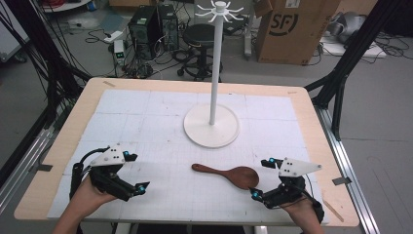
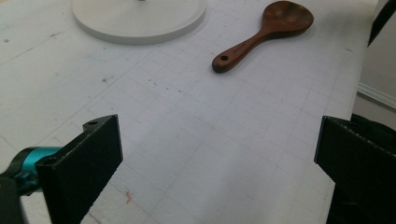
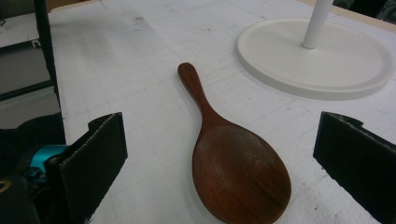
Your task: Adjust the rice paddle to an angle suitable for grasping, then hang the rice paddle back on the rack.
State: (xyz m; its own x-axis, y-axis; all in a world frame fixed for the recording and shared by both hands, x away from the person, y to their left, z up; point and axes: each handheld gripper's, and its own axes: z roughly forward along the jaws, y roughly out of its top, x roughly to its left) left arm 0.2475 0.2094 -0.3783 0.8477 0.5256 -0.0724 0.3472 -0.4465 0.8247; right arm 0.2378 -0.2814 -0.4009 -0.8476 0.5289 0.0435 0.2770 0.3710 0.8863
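Left gripper (image 1: pixel 140 171) is sitting near the table's (image 1: pixel 58 161) left edge, jaws wide apart, gripping nothing. Wooden rice paddle (image 1: pixel 229 174) is lying flat mid-mat (handle pointing left), just before the white stand's base (image 1: pixel 211 126). Right gripper (image 1: pixel 259 178) is hovering beside the paddle's blade, jaws spread, nothing held.

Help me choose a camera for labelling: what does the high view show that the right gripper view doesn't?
High view alone: the rack's hooked top, both grippers, left and right, from outside, the cardboard box and stool.
Right gripper view alone: the wooden spoon's bowl grain close up between its open fingers.
Shared: spoon, rack base, gridded mat.
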